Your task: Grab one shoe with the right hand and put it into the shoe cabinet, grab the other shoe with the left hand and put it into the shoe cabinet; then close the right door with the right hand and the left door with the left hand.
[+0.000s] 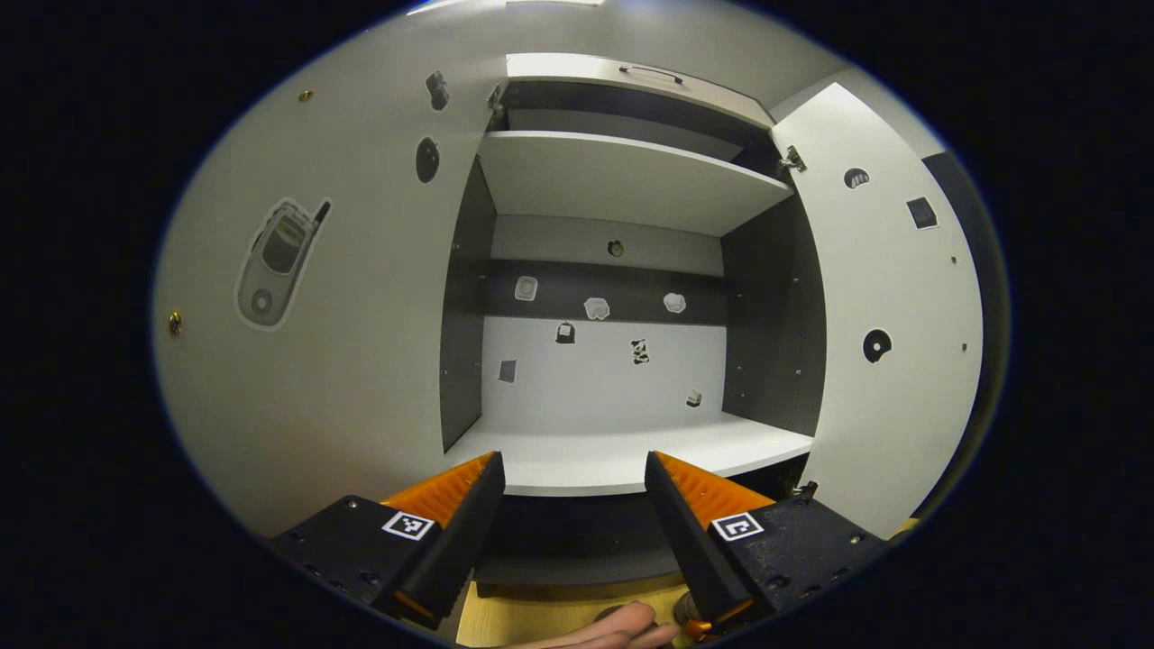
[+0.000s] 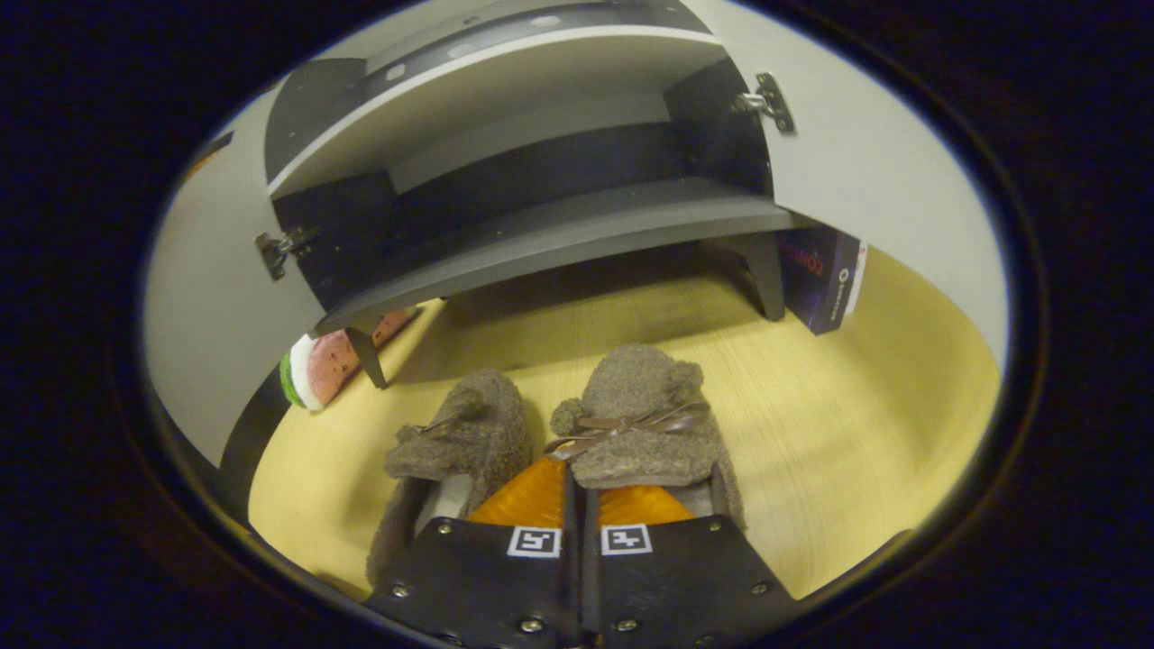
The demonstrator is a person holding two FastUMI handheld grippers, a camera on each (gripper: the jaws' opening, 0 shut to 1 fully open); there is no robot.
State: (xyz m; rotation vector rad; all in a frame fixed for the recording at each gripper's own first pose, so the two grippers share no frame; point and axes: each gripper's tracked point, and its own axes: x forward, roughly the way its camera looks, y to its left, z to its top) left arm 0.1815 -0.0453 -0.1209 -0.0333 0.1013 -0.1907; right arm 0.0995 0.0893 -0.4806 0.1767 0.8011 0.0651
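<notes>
My left gripper [image 1: 573,505] waits with jaws apart before the shoe cabinet [image 1: 631,180], so its shelf stays free. In front of the cabinet, my right gripper [image 2: 577,491] pinches the right shoe [image 2: 645,424] to lift it; the left shoe [image 2: 469,433] lies beside.

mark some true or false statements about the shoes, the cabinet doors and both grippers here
1. Both white cabinet doors are closed. False: both stand open.
2. The two fuzzy brown slippers sit on the light wooden floor. True.
3. The left gripper holds a slipper. False: its fingers are apart with nothing between them.
4. The right gripper has its fingers together at the bow-tied slipper. True.
5. The white lower shelf carries a shoe. False: no shoe lies on it.
</notes>
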